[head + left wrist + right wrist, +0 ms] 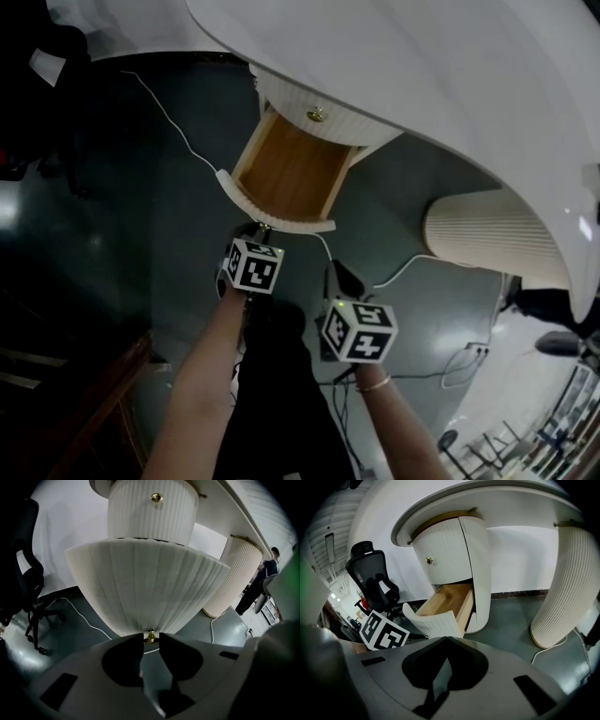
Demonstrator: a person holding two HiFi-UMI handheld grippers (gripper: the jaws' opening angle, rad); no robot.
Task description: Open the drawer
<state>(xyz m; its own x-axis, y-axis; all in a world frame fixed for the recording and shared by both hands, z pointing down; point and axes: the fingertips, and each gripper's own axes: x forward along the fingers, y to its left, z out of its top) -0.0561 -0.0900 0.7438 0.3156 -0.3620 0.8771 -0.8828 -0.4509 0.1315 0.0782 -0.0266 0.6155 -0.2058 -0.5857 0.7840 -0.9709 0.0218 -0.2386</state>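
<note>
While the left forearm reaches forward, the left gripper tilts steeply down at the drawer, its jaws clamped on the brass knob. That drawer stands well out of the ribbed cabinet under the desk, wood inside showing. Beside it, apart from the drawer, the right gripper has its jaws together on nothing

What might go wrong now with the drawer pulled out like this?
The left gripper pinches the small brass knob only at its jaw tips, so it may slip off. The drawer already stands well out of the cabinet; further pulling might drag it right out.
</note>
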